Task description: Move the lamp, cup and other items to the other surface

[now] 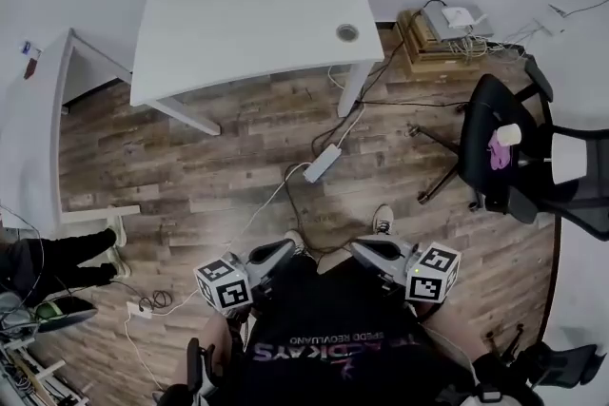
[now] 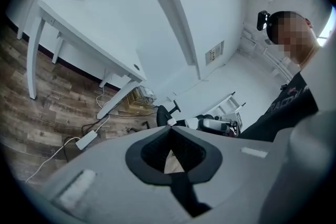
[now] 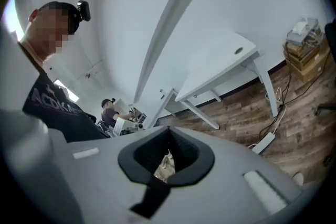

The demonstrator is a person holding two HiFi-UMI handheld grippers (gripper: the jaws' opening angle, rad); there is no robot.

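Head view: right gripper (image 1: 356, 246) (fingers together)

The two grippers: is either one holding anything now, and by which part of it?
Nothing is held. The left gripper and the right gripper both have their jaws shut together with nothing between them.

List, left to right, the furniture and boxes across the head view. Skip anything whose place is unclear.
white table at the left edge → white desk → stack of cardboard boxes → black office chair. The power strip on the floor is left out, since it sits within the desk's span.
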